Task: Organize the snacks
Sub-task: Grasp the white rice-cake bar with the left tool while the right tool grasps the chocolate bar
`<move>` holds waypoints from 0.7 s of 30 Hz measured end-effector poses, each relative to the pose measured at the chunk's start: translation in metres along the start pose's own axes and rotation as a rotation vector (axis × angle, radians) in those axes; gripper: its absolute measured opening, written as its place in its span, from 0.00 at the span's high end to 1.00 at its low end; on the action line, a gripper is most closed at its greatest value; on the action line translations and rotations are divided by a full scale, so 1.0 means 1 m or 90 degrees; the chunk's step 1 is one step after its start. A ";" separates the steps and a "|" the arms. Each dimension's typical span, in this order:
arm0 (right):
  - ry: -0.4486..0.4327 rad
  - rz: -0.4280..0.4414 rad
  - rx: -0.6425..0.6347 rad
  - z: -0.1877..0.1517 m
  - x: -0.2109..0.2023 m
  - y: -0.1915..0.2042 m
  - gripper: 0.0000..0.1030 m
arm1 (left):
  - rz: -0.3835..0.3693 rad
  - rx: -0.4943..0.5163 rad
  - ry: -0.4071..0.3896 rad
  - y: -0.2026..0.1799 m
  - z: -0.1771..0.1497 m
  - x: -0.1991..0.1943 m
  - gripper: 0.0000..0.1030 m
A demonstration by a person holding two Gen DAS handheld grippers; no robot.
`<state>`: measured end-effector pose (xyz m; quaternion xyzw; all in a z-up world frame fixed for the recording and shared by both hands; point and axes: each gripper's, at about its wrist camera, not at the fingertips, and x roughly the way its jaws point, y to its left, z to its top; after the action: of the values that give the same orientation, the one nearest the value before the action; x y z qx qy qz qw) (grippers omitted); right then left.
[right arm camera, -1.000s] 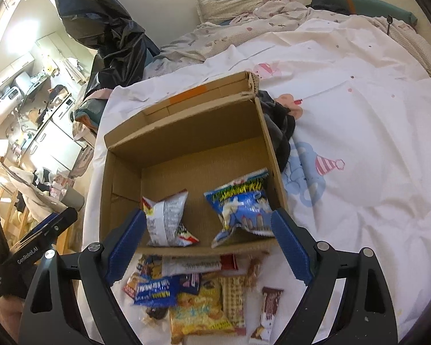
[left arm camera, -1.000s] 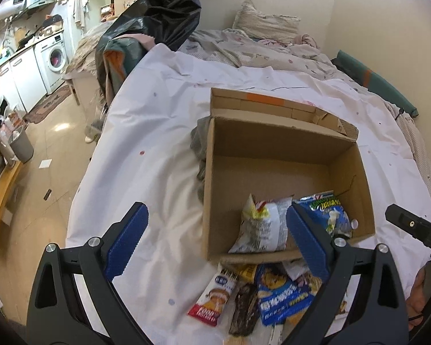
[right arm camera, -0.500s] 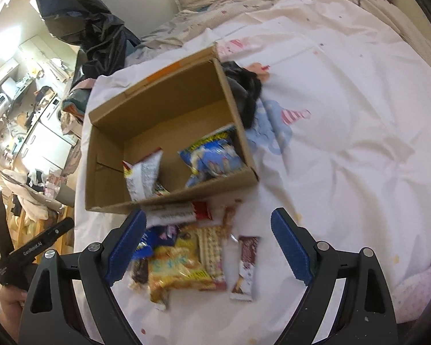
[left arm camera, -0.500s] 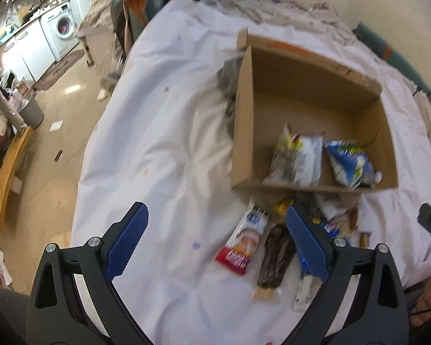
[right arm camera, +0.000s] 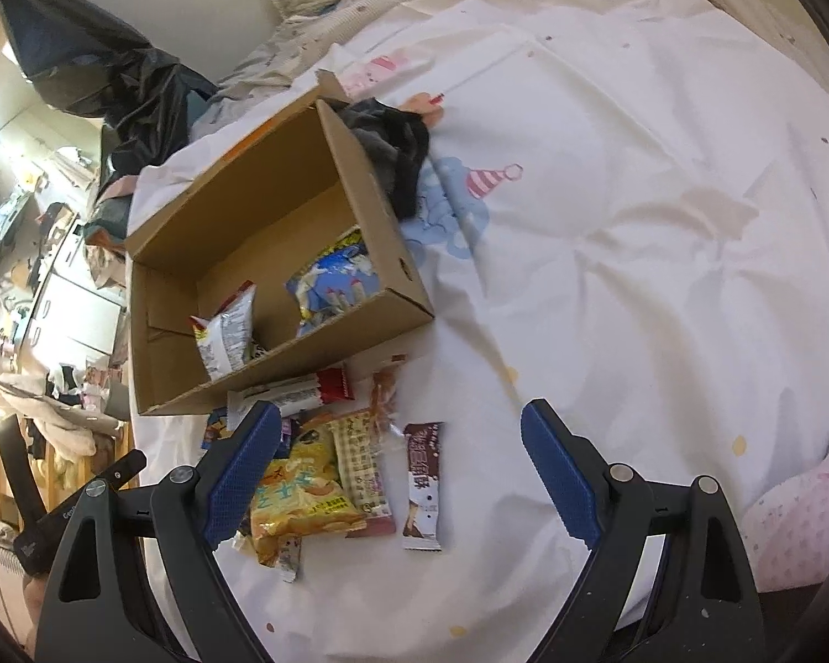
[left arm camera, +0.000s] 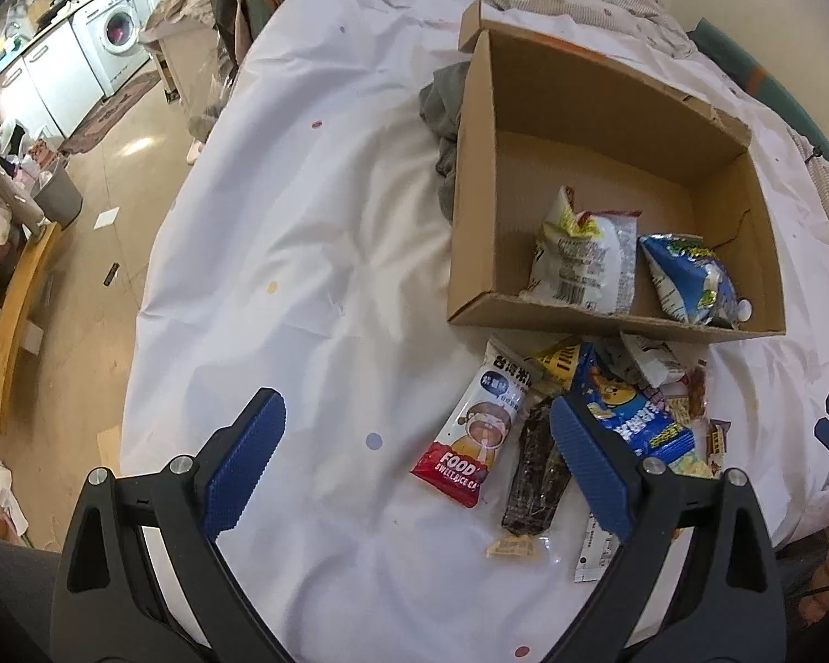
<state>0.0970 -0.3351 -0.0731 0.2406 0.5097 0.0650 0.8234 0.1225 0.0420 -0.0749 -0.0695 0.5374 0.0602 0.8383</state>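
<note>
An open cardboard box (left arm camera: 470,221) (right arm camera: 370,204) lies on the white bed sheet. Inside it are a silver-white snack bag (left arm camera: 586,259) (right arm camera: 224,331) and a blue snack bag (left arm camera: 685,276) (right arm camera: 331,282). A heap of loose snacks lies in front of the box: a red and white rice cake pack (left arm camera: 478,431), a dark bar (left arm camera: 536,469), a blue pack (left arm camera: 630,414), a yellow chip bag (right arm camera: 295,497) and a brown chocolate bar (right arm camera: 423,483). My left gripper (left arm camera: 417,458) is open and empty, above the rice cake pack. My right gripper (right arm camera: 400,469) is open and empty, above the heap.
A dark cloth (left arm camera: 442,110) (right arm camera: 392,143) lies against the box's side. The bed's left edge drops to a floor (left arm camera: 110,182) with a washing machine (left arm camera: 116,33) and a bin (left arm camera: 58,196). A black bag (right arm camera: 110,77) and pillows stand behind the box.
Both grippers have pulled back from the box and tilted down toward the snack heap in front of it. Both stayed open and empty.
</note>
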 end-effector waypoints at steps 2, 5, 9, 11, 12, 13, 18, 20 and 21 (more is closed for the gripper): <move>0.012 -0.013 0.006 -0.001 0.003 -0.003 0.12 | 0.005 -0.001 0.013 0.002 0.000 0.007 0.08; 0.029 -0.013 0.022 -0.001 0.008 -0.008 0.12 | 0.010 -0.007 0.047 0.004 -0.002 0.021 0.12; 0.041 -0.017 0.027 -0.001 0.013 -0.009 0.12 | 0.004 0.013 0.092 -0.006 -0.009 0.043 0.21; 0.045 -0.018 0.029 -0.001 0.015 -0.010 0.12 | 0.010 0.051 0.112 -0.018 -0.012 0.055 0.29; 0.046 -0.016 0.032 -0.001 0.016 -0.010 0.12 | 0.009 0.066 0.120 -0.024 -0.014 0.061 0.30; 0.048 -0.014 0.033 0.000 0.017 -0.011 0.12 | 0.006 0.075 0.128 -0.028 -0.014 0.066 0.32; 0.052 -0.019 0.032 0.000 0.019 -0.011 0.12 | 0.004 0.107 0.137 -0.044 -0.013 0.081 0.62; 0.054 -0.021 0.032 0.000 0.020 -0.012 0.12 | 0.000 0.116 0.145 -0.046 -0.013 0.081 0.71; 0.054 -0.023 0.033 0.000 0.020 -0.013 0.12 | -0.001 0.118 0.145 -0.046 -0.014 0.080 0.71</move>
<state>0.1052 -0.3392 -0.0952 0.2495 0.5501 0.0475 0.7955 0.1518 -0.0037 -0.1513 0.0016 0.6324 0.0014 0.7746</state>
